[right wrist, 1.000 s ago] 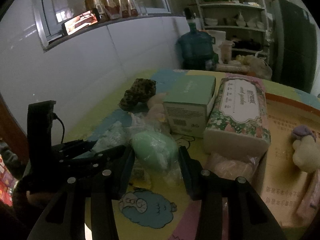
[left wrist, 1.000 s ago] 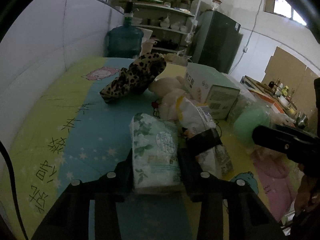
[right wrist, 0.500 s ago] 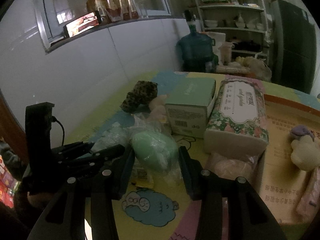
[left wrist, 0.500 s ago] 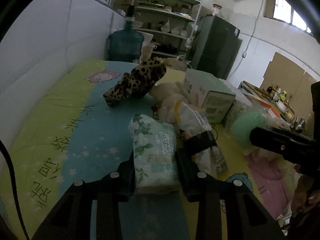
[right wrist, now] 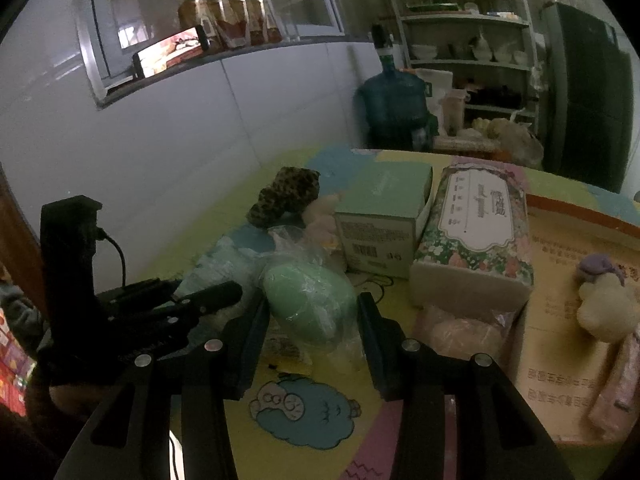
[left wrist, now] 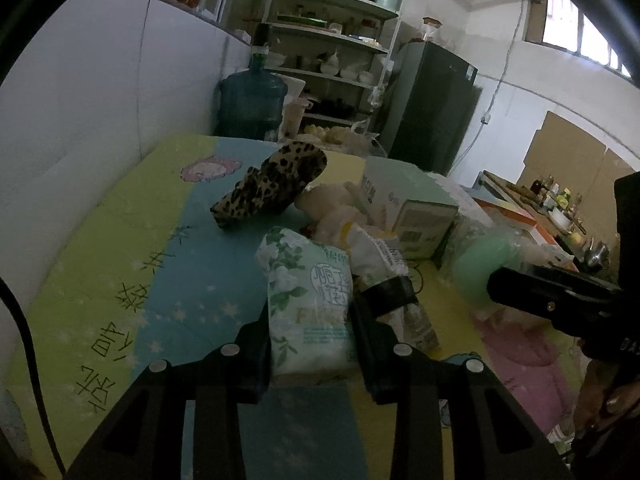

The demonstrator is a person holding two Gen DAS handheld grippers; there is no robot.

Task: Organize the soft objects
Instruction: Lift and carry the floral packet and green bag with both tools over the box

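Two grippers. Left gripper [left wrist: 312,344]: fingers clenched on a white, green-leaf-printed soft tissue pack [left wrist: 310,304], its near end between them, on the colourful cartoon-print surface [left wrist: 120,264]. Right gripper [right wrist: 312,340]: fingers flank a plastic-wrapped pale-green round sponge [right wrist: 310,306]; contact unclear.

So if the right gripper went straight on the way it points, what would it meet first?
The bagged green ball already sits between its fingers. Past that, probably the green box, though depth is hard to judge.
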